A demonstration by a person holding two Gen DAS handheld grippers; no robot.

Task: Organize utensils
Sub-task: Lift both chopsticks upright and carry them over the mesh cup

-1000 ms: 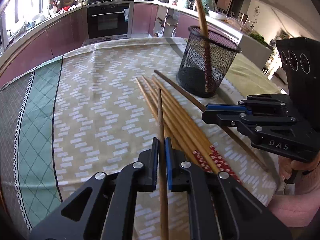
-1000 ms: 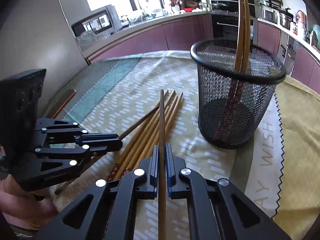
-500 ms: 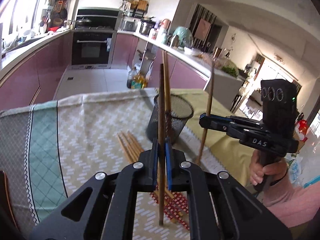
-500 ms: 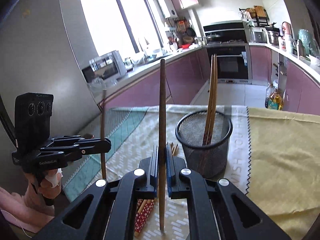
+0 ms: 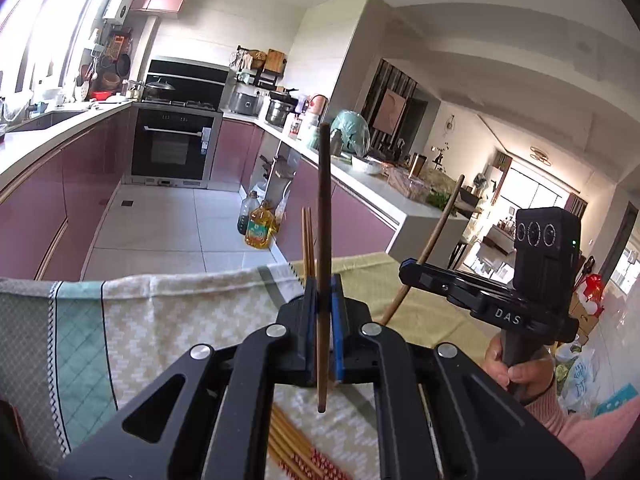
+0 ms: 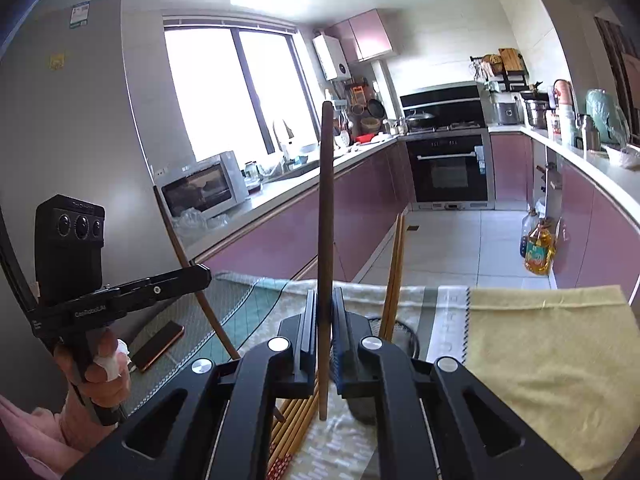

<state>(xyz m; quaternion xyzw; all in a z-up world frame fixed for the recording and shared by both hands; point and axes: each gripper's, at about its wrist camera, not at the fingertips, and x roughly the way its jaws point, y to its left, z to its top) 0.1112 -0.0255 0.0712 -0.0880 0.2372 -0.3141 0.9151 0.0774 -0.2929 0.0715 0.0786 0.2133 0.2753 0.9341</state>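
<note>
On the left of the table a green diamond-patterned band of the tablecloth (image 5: 76, 344) gives way to a beige zigzag print, and in the right wrist view a phone (image 6: 158, 346) in a brown case lies on the glass tabletop beyond the cloth's edge. The left gripper (image 5: 323, 320) is clamped tight on a dark brown chopstick (image 5: 323, 240), which stands nearly upright between the blue pads, its top well above the jaws and its lower end hanging free over the cloth. Just beside it, the tips of two lighter chopsticks (image 5: 307, 240) rise behind the left finger; they stand in the black mesh holder (image 6: 404, 330), of which only a bit of rim shows past the right gripper's fingers. Below the jaws, the loose bundle of wooden chopsticks (image 5: 288, 444) with red-patterned ends lies flat on the cloth. Further right, a plain yellow cloth (image 6: 552, 360) covers the rest of the table. The right gripper (image 6: 325, 328) is likewise closed on its own dark chopstick (image 6: 326, 220), held upright in that view; seen from the left wrist camera this chopstick leans, tip up to the right. The person's right hand (image 5: 516, 372), in a pink sleeve, grips the handle.
</note>
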